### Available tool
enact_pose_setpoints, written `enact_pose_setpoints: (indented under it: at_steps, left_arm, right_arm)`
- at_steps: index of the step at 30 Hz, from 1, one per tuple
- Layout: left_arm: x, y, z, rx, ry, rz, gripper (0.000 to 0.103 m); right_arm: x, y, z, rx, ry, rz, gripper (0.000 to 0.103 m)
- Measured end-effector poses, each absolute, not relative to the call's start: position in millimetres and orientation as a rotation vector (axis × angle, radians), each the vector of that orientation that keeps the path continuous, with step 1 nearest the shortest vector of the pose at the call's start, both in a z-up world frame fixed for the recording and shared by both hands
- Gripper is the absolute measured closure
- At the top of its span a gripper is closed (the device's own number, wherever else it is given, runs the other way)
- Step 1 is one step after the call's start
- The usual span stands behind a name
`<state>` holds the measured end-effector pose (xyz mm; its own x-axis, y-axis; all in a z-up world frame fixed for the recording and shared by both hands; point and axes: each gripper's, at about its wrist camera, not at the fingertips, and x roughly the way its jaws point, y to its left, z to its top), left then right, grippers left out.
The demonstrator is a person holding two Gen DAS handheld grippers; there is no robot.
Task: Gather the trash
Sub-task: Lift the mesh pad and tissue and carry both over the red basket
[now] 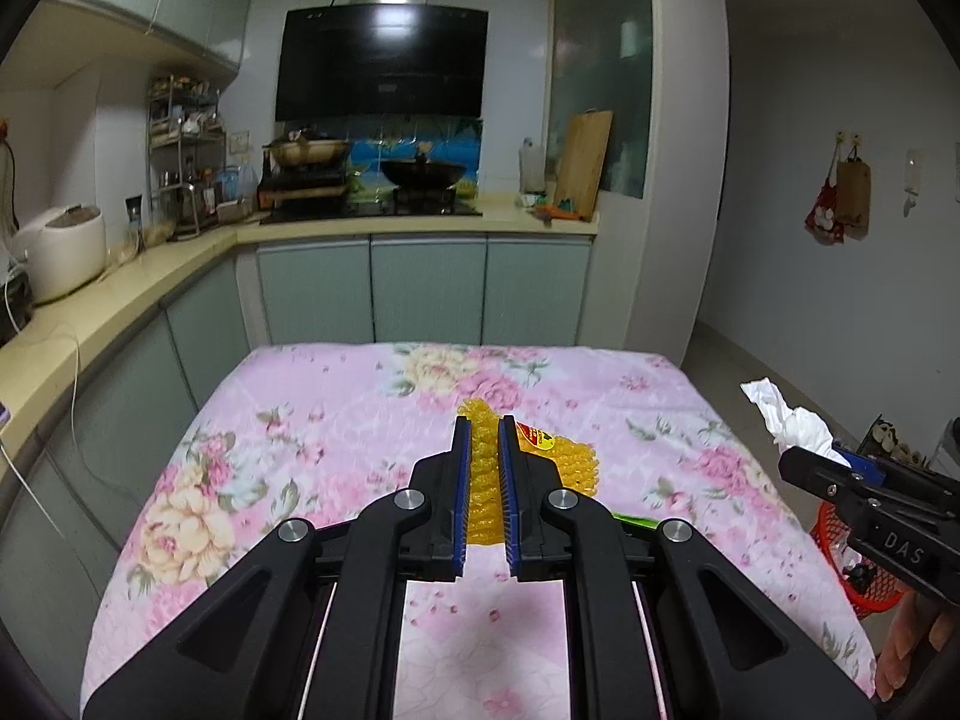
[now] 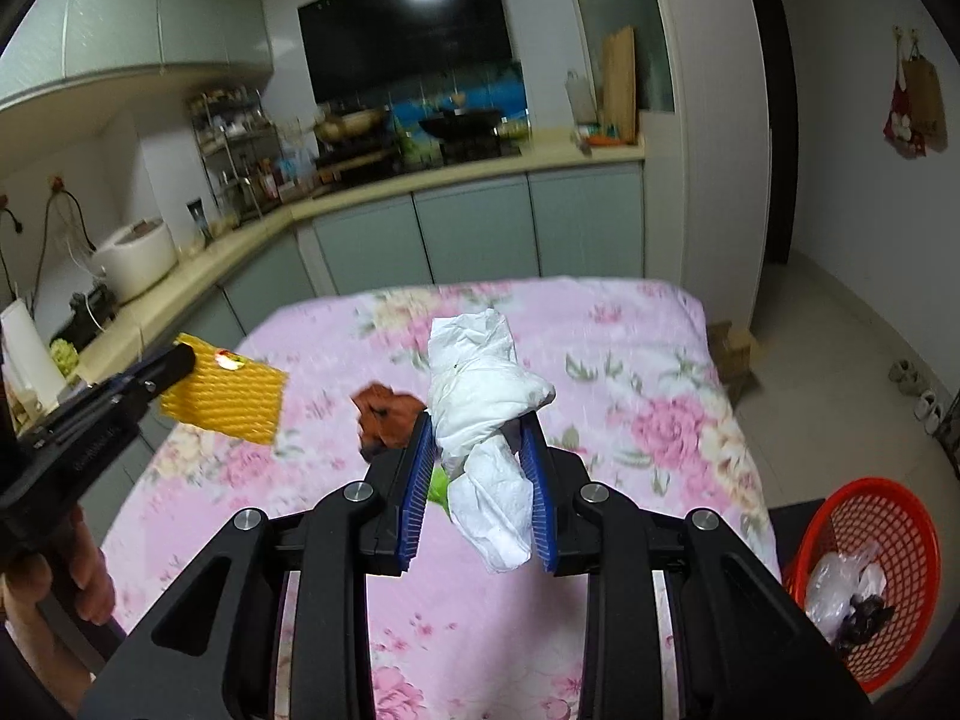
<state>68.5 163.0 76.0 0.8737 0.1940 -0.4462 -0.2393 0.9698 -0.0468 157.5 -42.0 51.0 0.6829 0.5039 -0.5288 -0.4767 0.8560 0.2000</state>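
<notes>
Kitchen, floral-clothed counter (image 2: 630, 360): left gripper (image 1: 483, 426) fingers closed on yellow foam netting (image 2: 225, 393), right gripper (image 2: 480, 426) clamping crumpled tissue (image 2: 483, 378); red basket (image 2: 888, 516) beside counter holds some trash; brown scrap (image 2: 384, 411) remains.

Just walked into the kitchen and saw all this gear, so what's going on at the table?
A person is clearing trash off the flowered table with a hand-held gripper in each hand. The left hand-held gripper is shut on a yellow foam net, lifted above the cloth. The right hand-held gripper is shut on a crumpled white tissue. A brown scrap and something green remain on the table. A red basket beside the table already holds a plastic bag.
</notes>
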Motion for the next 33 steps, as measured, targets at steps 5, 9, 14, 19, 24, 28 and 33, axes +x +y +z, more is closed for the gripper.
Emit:
enact_pose_setpoints:
  at_steps: [5, 9, 14, 19, 24, 28, 33]
  left_arm:
    - [72.1, 151.3, 89.3, -0.075, 0.431, 0.213, 0.094]
    - [71.2, 141.1, 101.1, -0.052, 0.4, 0.208, 0.094]
    - [71.1, 124.9, 115.0, -0.028, 0.365, 0.186, 0.094]
    - [75.0, 108.3, 120.8, -0.011, 0.355, 0.152, 0.094]
    - [78.5, 91.5, 125.0, -0.006, 0.344, 0.111, 0.094]
    - [83.8, 71.2, 127.7, 0.0, 0.338, 0.063, 0.094]
    - [92.1, 42.5, 127.3, 0.005, 0.336, -0.003, 0.094]
  right_arm:
    - [152.0, -47.5, 67.0, 0.059, 0.564, 0.56, 0.074]
    - [148.1, -54.4, 78.4, 0.071, 0.531, 0.562, 0.074]
    - [144.2, -65.7, 86.7, 0.084, 0.502, 0.557, 0.074]
    - [139.1, -80.5, 92.8, 0.095, 0.483, 0.537, 0.074]
    - [134.6, -99.5, 98.4, 0.1, 0.465, 0.498, 0.074]
    - [132.9, -118.0, 101.7, 0.106, 0.454, 0.454, 0.074]
    - [131.7, -145.2, 102.3, 0.119, 0.445, 0.391, 0.074]
